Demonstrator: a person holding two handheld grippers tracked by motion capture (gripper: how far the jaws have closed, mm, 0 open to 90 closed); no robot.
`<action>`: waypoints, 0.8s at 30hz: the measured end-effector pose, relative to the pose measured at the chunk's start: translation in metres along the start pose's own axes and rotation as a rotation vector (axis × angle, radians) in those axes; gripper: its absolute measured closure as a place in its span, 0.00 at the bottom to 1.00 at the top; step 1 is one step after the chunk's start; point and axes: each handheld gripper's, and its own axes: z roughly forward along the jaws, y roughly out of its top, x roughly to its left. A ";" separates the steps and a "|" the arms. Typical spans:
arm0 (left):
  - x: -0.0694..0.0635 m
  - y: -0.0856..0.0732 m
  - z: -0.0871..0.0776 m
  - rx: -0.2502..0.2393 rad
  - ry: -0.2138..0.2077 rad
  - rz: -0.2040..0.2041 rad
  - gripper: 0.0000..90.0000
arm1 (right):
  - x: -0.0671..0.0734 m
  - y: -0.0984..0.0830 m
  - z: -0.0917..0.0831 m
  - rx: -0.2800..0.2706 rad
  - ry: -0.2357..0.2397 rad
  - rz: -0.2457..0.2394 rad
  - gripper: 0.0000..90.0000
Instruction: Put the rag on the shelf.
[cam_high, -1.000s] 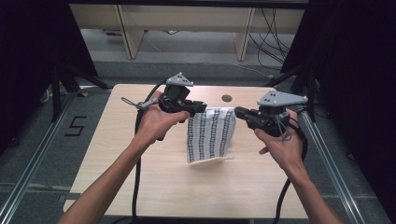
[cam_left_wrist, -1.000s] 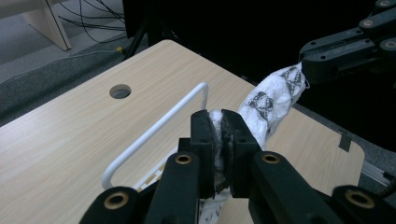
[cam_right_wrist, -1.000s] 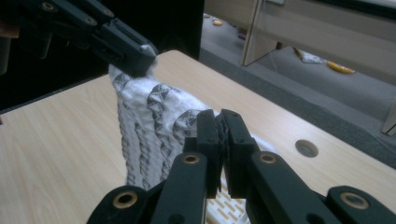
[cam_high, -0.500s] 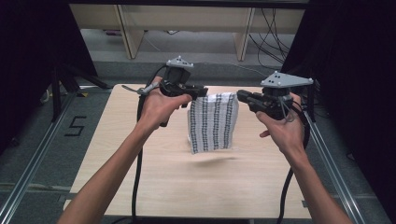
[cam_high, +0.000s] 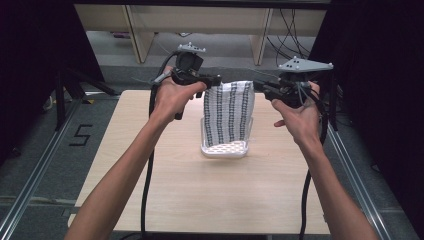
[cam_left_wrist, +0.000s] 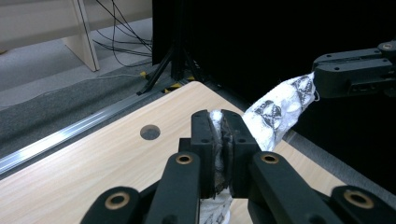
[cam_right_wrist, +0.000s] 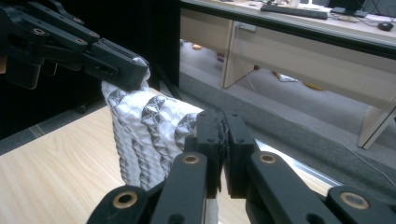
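Patterned cloth (cam_high: 229, 114), top corners hidden inside each clamped hand-held gripper, left (cam_high: 216, 80) and right (cam_high: 256, 85), lower hem blurred.

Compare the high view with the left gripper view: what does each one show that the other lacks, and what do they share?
High view alone: both forearms, the cloth's full hanging length and its lower end folded on the table. Left gripper view alone: the left gripper's jaws seen close, pinched shut on a corner of the cloth, and a round hole in the tabletop. Shared: the patterned cloth stretched between both grippers, with the right gripper clamped on its other corner, and the wooden table.
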 end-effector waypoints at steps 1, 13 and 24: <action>0.000 0.000 0.000 0.000 0.000 0.000 0.94 | 0.000 0.000 0.000 0.000 0.000 0.000 0.97; 0.027 0.003 0.034 0.002 0.031 -0.069 0.93 | -0.019 0.000 0.029 0.041 -0.023 0.069 0.97; 0.055 -0.006 0.066 0.022 0.046 -0.142 0.93 | -0.043 -0.009 0.069 0.087 -0.042 0.148 0.97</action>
